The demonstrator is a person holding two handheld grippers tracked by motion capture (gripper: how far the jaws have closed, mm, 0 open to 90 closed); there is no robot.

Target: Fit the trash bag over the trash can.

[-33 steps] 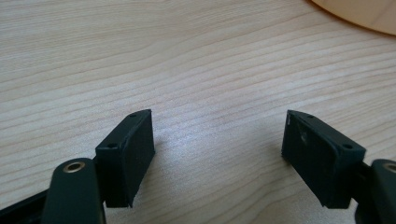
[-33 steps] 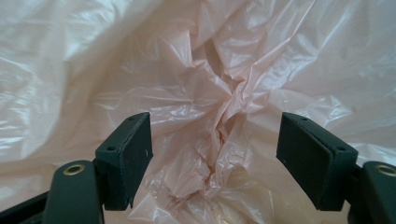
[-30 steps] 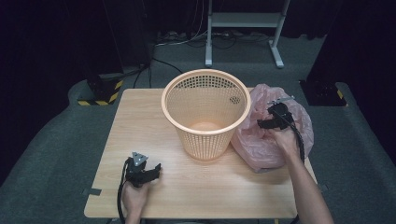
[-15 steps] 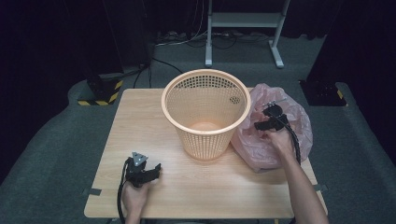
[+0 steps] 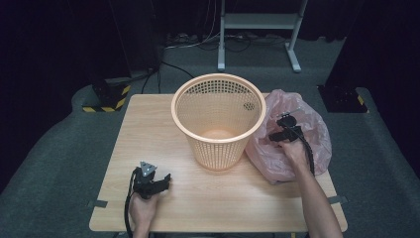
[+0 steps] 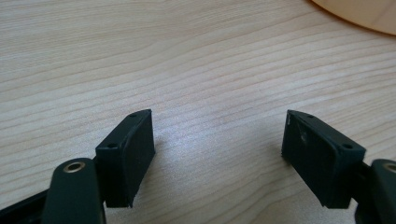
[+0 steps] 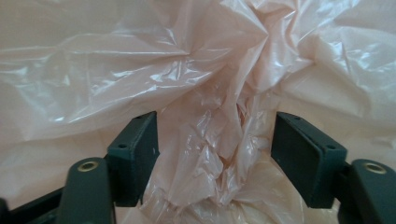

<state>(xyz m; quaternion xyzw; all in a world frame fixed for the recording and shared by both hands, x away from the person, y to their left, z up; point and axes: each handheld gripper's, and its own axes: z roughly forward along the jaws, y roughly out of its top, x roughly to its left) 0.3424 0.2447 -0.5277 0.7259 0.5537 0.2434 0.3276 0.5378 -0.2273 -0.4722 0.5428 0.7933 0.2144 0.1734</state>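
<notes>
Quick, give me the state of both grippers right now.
Left gripper: open, empty, low over the light wooden table.
Right gripper: open, its jaws on either side of a bunched fold of the crinkled pink plastic bag, not closed on it.

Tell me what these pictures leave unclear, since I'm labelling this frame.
- Whether the bag holds anything: high view, its pink crumpled film hides the inside.
- Table behind the basket: high view, hidden by the basket.
- Whether the right hand-held gripper touches the bag: right gripper view, jaws open around folds, contact unclear.
- Room beyond the table: high view, too dark.
</notes>
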